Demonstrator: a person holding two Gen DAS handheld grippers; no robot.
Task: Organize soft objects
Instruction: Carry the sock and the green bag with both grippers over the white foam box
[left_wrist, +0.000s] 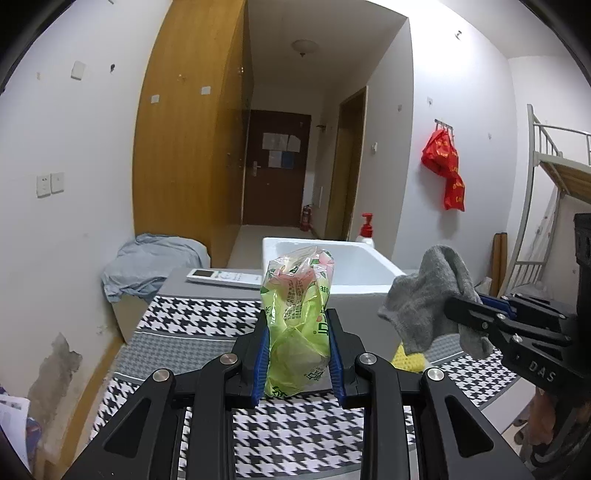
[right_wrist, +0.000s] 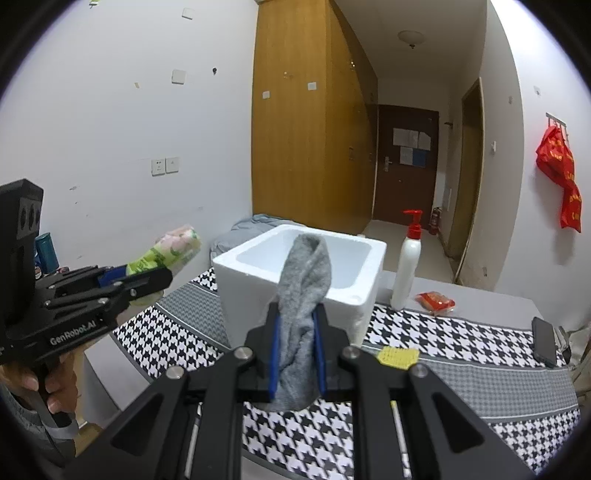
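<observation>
Tools (left_wrist: 298, 354) (right_wrist: 297, 354): 2, left around 1 green packet (left_wrist: 297, 317), right around 1 grey sock (right_wrist: 303, 314).

I read "GenRobot.AI" on my left claw (right_wrist: 147, 280) body, "DAS" on my right claw (left_wrist: 469, 317) body; bag print illegible.

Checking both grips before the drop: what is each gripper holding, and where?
Left gripper pinches the green plastic bag at its lower part. Right gripper pinches the grey sock near its lower end.
</observation>
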